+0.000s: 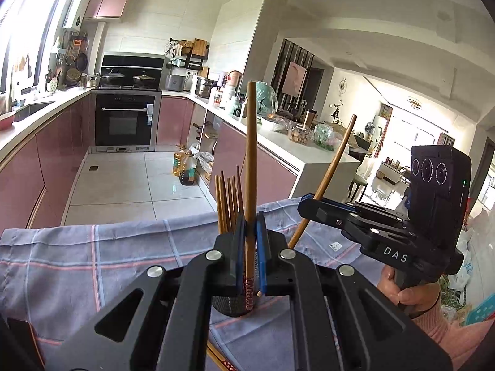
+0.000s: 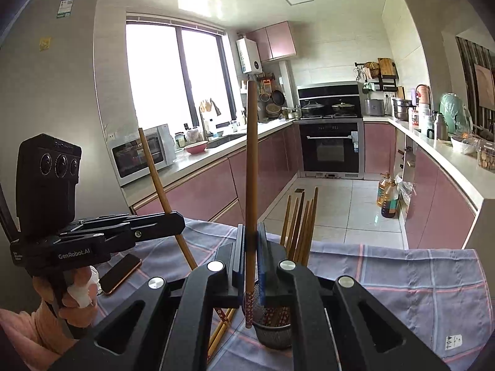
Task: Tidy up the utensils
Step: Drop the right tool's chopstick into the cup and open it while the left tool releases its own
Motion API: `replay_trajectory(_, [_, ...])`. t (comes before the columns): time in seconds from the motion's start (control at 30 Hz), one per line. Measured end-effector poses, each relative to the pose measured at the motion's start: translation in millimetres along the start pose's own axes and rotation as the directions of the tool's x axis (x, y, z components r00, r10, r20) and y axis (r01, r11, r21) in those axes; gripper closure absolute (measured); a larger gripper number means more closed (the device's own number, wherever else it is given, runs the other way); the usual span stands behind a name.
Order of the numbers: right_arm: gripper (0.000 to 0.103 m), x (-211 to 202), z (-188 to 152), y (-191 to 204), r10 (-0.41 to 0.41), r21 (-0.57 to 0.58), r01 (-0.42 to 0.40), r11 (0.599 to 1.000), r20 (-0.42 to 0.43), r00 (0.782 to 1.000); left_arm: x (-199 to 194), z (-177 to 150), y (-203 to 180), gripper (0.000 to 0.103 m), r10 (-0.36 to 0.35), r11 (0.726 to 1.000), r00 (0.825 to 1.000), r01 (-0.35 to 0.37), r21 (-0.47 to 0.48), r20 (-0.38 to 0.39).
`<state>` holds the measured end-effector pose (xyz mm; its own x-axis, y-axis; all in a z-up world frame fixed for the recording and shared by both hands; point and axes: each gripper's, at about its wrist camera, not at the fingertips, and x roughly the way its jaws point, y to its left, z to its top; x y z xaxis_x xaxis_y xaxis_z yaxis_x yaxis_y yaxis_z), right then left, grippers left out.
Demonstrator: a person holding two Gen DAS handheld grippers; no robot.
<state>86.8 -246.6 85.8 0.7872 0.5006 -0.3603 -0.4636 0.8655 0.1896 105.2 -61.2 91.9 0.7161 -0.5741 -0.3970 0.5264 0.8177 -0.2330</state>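
My left gripper (image 1: 250, 225) is shut on a brown chopstick (image 1: 251, 139) that stands upright, its patterned end low over a dark mesh holder (image 1: 232, 307). Several chopsticks (image 1: 229, 201) stand in that holder. My right gripper (image 2: 251, 238) is shut on a second upright chopstick (image 2: 252, 154), just left of the holder (image 2: 272, 332) and its chopsticks (image 2: 301, 225). Each view shows the other tool: the right gripper (image 1: 306, 199) with its slanted chopstick (image 1: 337, 157), the left gripper (image 2: 179, 219) with its chopstick (image 2: 154, 170). Loose chopsticks (image 2: 221, 327) lie on the checked cloth (image 2: 417, 278).
A phone (image 2: 120, 273) lies on the cloth near the hand holding the left tool. Beyond the table's far edge is the tiled kitchen floor with oil bottles (image 2: 386, 198) beside pink cabinets. A counter (image 1: 278, 142) crowded with food and pots runs along the right.
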Motion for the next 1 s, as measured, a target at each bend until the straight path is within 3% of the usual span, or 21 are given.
replay_trajectory(0.33, [0.097,19.6,-1.8,-6.9,-0.056,-0.009,0.055,0.998,-0.007,0.998,24.1,7.5,-6.4,0.095,0.02,1.0,1.0,-0.02,0.021,-0.003])
replay_trajectory(0.57, [0.097,41.2,-15.2,-14.3,-0.068,0.0,0.068,0.998,-0.083,0.994,51.3,-8.8,-6.9,0.095,0.033,0.999,0.994,-0.028,0.046,-0.102])
replay_trajectory(1.0, [0.097,75.2,-40.6,-23.2,-0.053,0.038,0.064,0.997,-0.247,0.967,91.2,-32.1,-7.1,0.095,0.046,0.994,0.967,-0.018,0.11,-0.252])
